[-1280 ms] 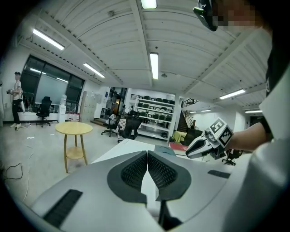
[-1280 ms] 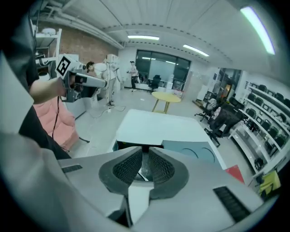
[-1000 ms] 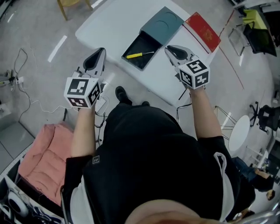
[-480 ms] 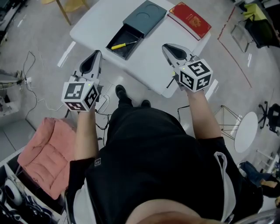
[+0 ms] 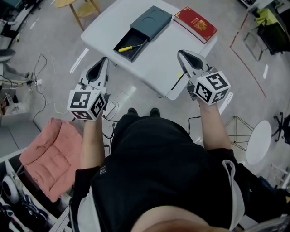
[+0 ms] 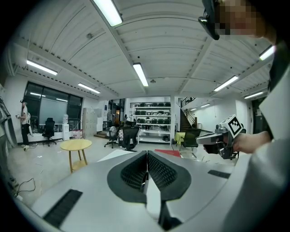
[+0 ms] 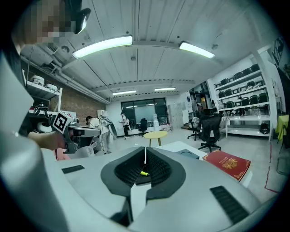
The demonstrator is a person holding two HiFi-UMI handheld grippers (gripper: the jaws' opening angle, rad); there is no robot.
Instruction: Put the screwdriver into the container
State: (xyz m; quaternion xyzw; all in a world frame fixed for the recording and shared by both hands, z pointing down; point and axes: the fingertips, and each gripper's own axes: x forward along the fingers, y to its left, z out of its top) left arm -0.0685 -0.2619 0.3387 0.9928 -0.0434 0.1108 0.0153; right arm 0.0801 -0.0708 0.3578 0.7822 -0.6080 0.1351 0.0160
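Observation:
The screwdriver (image 5: 126,46), with a yellow handle, lies inside the open dark tray of the container (image 5: 137,48) on the white table (image 5: 158,59). The tray's grey-blue sleeve (image 5: 152,21) lies just behind it. My left gripper (image 5: 104,61) hangs off the table's left edge over the floor, jaws shut and holding nothing. My right gripper (image 5: 181,54) is above the table's near right part, also shut and holding nothing. In the right gripper view a bit of the yellow handle (image 7: 144,173) shows past the shut right gripper (image 7: 145,156). The left gripper (image 6: 147,154) is shut in its own view.
A red book (image 5: 195,23) lies at the table's far right corner and also shows as the red book (image 7: 226,164) in the right gripper view. A round yellow stool (image 5: 72,3) stands beyond the table. A pink cushion (image 5: 47,158) and cables (image 5: 38,81) lie on the floor to the left.
Both grippers have drawn back from the container toward the table's near edge, and the head view has shifted. The screwdriver stays in the tray. Both jaws stayed shut.

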